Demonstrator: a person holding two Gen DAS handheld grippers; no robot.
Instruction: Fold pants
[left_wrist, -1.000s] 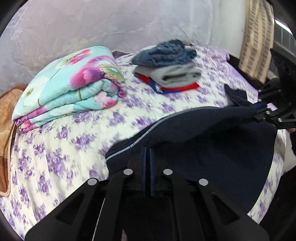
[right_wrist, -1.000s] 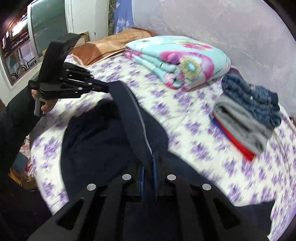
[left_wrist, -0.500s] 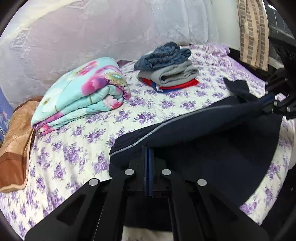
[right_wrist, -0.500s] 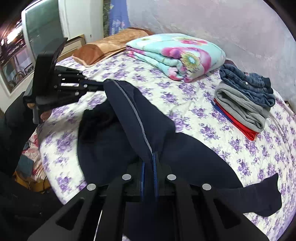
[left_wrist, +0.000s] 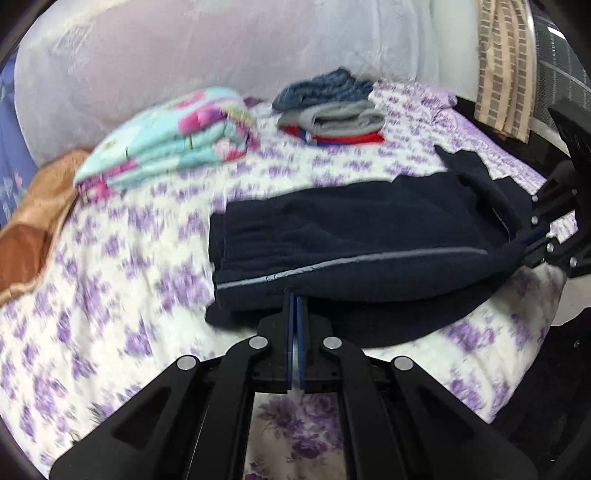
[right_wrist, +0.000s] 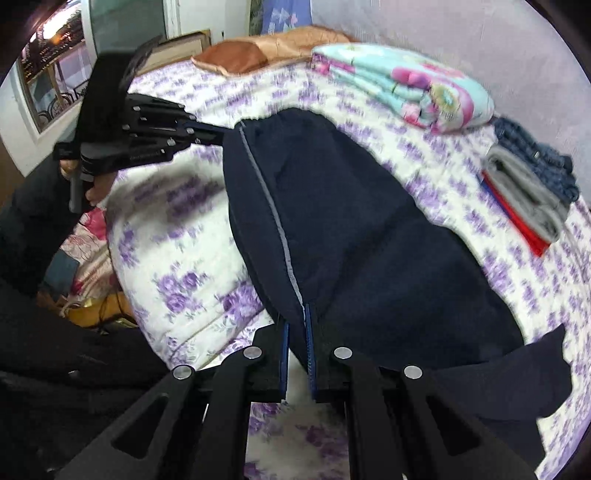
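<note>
Dark navy pants (left_wrist: 362, 236) with a grey side stripe lie across the near part of the bed, folded lengthwise. My left gripper (left_wrist: 295, 302) is shut on the waist-end edge of the pants. My right gripper (right_wrist: 297, 325) pinches the same striped edge further along, its blue pads close together with cloth between them. The pants (right_wrist: 369, 236) hang between both grippers, a little above the bedspread. The right gripper also shows in the left wrist view (left_wrist: 532, 240), and the left gripper in the right wrist view (right_wrist: 214, 136). A loose pant end (right_wrist: 517, 376) trails at right.
The bed has a white and purple flowered bedspread (left_wrist: 110, 266). A folded floral quilt (left_wrist: 173, 136) and a stack of folded clothes (left_wrist: 332, 107) sit at the far side. An orange-brown pillow (left_wrist: 29, 229) lies at left. The bed edge (right_wrist: 177, 332) is near me.
Both grippers have pulled the pants toward the near bed edge and lowered them. The top layer now lies flatter over the lower one. Both views are blurred by motion.
</note>
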